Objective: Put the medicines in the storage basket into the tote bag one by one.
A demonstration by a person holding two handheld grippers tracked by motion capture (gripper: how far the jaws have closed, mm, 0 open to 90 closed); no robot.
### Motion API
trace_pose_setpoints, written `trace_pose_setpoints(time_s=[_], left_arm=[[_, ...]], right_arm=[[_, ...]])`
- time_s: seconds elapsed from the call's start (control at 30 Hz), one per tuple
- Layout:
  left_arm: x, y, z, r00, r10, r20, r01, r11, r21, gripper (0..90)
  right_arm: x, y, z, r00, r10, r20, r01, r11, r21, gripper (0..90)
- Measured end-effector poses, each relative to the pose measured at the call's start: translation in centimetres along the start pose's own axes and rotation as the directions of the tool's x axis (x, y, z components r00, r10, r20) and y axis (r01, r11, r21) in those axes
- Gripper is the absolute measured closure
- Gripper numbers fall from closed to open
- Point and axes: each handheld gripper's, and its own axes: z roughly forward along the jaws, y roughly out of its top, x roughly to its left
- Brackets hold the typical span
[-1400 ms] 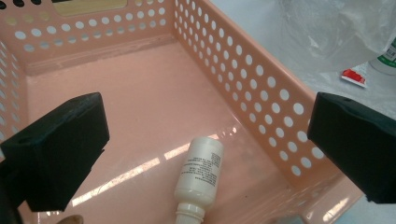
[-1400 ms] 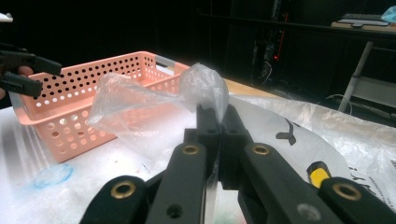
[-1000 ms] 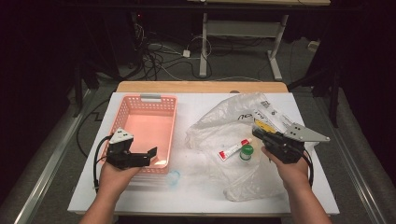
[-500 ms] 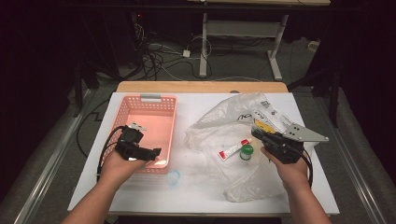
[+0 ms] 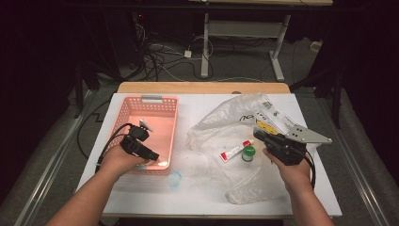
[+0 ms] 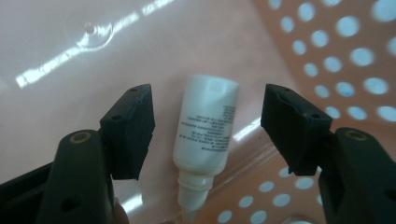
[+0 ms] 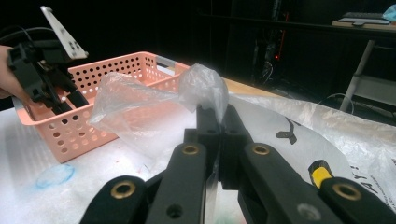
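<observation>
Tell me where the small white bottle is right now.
In the left gripper view the small white bottle lies on the floor of the pink basket, between the open jaws of the left tool, which have just been closing without touching it.

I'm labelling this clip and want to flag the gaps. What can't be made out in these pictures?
- White bottle in the pink basket: in the left gripper view its print is too small and blurred to read, and the bottom edge cuts off its tip.
- Clear plastic bag: in the right gripper view the right hand-held gripper, shut on a fold, hides the pinched part.
- Green-capped item: too small in the high view to identify.
</observation>
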Motion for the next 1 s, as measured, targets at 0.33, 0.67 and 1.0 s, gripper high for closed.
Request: trace_pose_setpoints(time_s=[0.33,0.67,1.0], left_arm=[[0.0,0.7,0.9,0.9995,-0.004,-0.031,0.007,0.9958,0.091,49.8],[-0.1,0.9,1.3,0.9985,0.008,-0.054,-0.001,0.9918,0.128,57.0],[-0.5,0.5,0.9,0.9964,0.039,-0.075,-0.034,0.9974,0.063,57.6]], right_arm=[[0.0,-0.1,0.0,1.0000,0.005,-0.002,-0.005,1.000,-0.001,90.0],[0.2,-0.1,0.0,1.0000,0.003,-0.006,-0.003,1.000,0.003,90.0],[0.1,-0.1,0.0,1.0000,-0.002,-0.007,0.002,1.000,0.003,90.0]])
